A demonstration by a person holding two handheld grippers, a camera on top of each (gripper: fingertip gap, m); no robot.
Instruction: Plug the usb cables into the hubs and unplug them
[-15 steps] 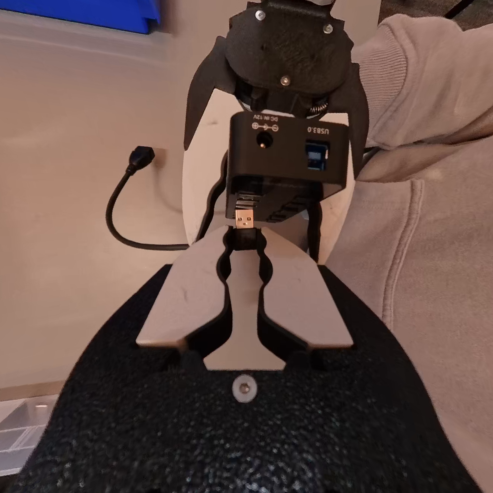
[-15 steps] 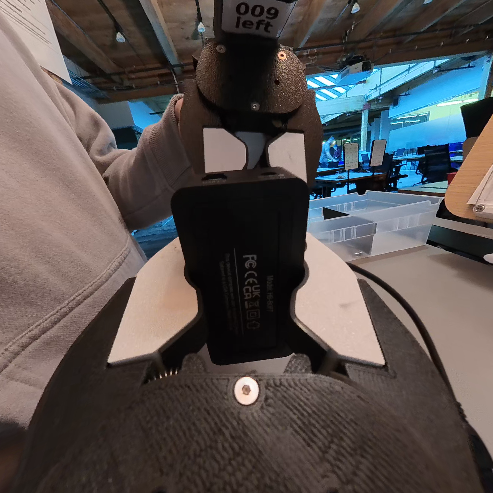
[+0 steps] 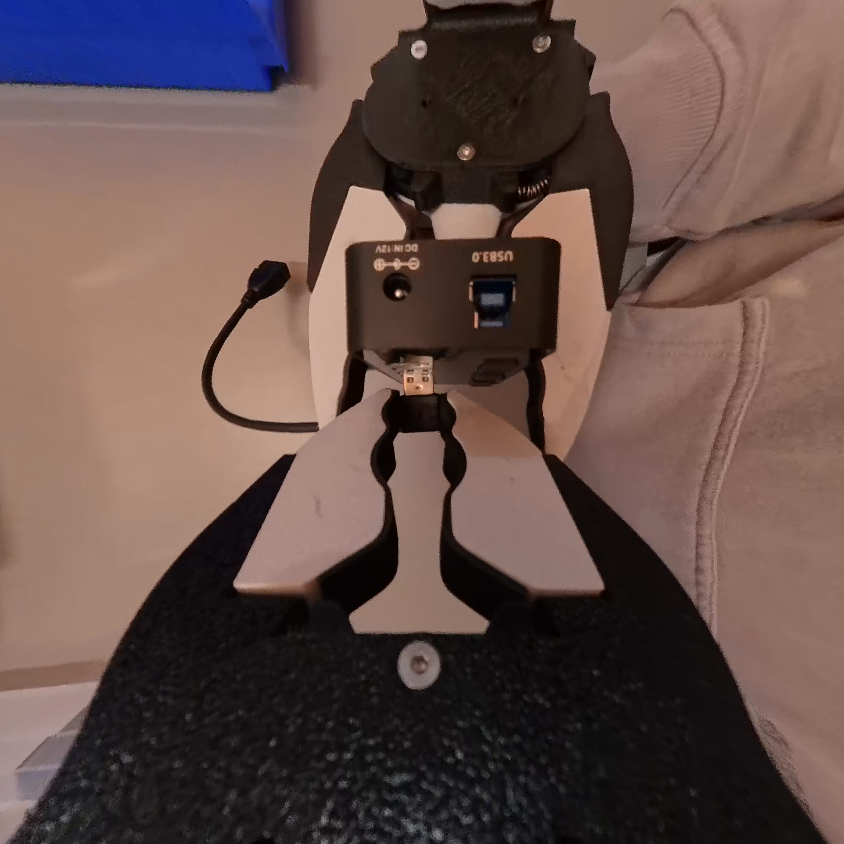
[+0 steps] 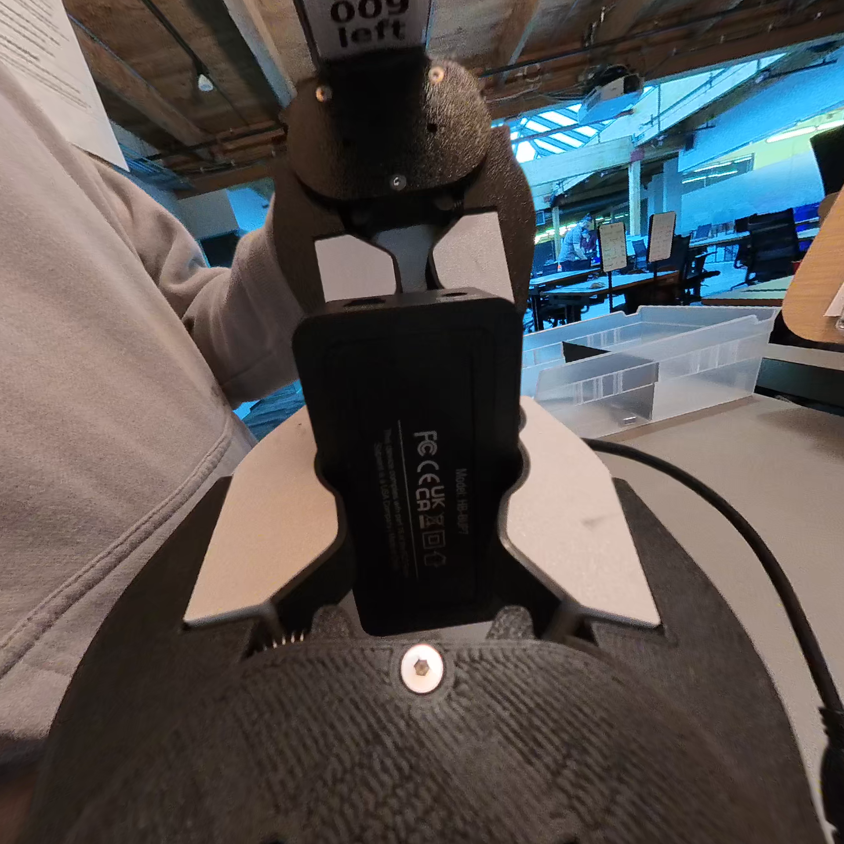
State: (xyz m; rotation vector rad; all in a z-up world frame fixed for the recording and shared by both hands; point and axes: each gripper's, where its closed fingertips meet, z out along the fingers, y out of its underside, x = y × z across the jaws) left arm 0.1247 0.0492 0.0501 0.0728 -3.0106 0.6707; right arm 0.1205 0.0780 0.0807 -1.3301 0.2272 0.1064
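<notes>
Two grips carry this: my left gripper (image 3: pixel 418 404) pinches the plug (image 3: pixel 418 381) at a port under the hub (image 3: pixel 452 297), which my right gripper (image 4: pixel 418 461) clamps. Possibly half-seated; any tilt could jam it or bend the port.

The hub (image 3: pixel 452 297) is matt black with white print and one blue port (image 3: pixel 493 303). The plug (image 3: pixel 418 381) is silver, its cable (image 3: pixel 219 365) black. The bench (image 3: pixel 114 274) is beige. Far left sits a blue bin (image 3: pixel 137 41); the sleeve (image 3: pixel 730 114) is grey.
</notes>
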